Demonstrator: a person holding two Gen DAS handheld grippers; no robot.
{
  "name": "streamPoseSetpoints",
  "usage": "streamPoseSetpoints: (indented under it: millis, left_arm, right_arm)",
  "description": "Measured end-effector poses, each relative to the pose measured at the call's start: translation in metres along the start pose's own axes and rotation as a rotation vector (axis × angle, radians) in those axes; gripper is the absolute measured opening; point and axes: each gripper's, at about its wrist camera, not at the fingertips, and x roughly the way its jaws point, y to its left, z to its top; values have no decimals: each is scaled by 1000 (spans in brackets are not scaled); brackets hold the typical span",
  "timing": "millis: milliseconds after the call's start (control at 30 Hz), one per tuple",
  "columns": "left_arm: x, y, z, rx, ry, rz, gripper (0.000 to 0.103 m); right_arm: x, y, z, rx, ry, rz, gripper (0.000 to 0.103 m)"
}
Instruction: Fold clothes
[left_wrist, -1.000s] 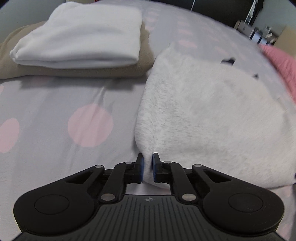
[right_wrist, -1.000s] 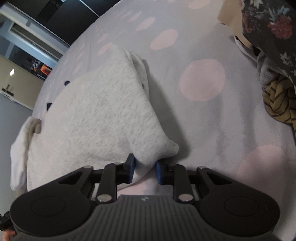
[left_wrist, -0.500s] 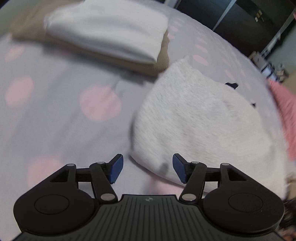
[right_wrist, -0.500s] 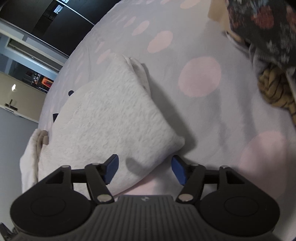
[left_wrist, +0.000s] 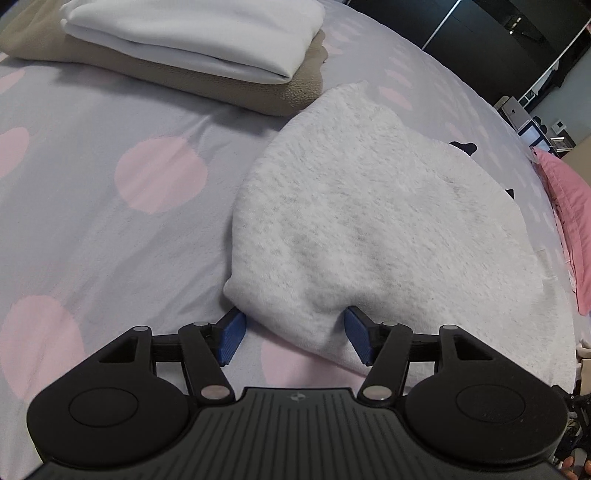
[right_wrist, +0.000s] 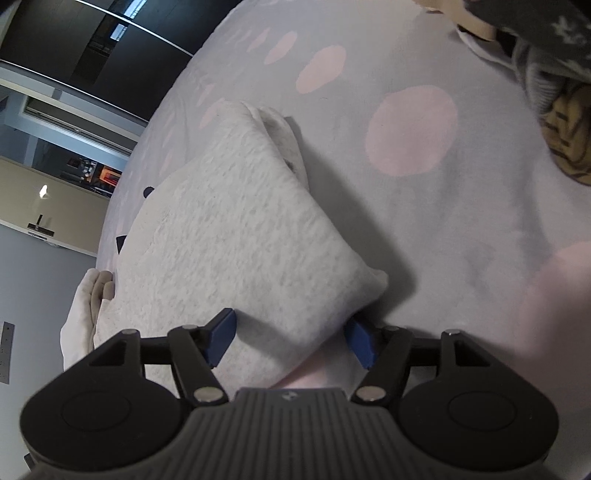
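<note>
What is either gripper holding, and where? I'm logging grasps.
Nothing. Left gripper and right gripper stand open around corners of the fuzzy white garment, pads not pressing.

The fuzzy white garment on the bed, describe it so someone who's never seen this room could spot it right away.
Start from the grey bedsheet with pink dots. At its far side a folded white cloth lies on a folded tan one. The fuzzy garment lies nearer, beside that stack: a pale heathered fleece, folded over, with small black marks showing at its far edge, unlike the smooth stacked cloths.
</note>
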Motion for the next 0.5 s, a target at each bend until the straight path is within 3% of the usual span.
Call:
streamPoseSetpoints:
  millis: [167,267,400,500]
  left_arm:
    - [5,-2,3,21,-6,-8,57]
    - [4,-3,4,23,-21,-18,57]
    - [-1,-4,8,16,-39,-38,40]
    - [-6,-5,12,14,-44,-56,31]
  right_arm:
    - [5,0,1,4,-8,13,67]
    - [4,1,-1,-8,-15,14,59]
    - [5,8,-2,-28,-12,39,34]
    - [2,22,-3,-89,-41,29,29]
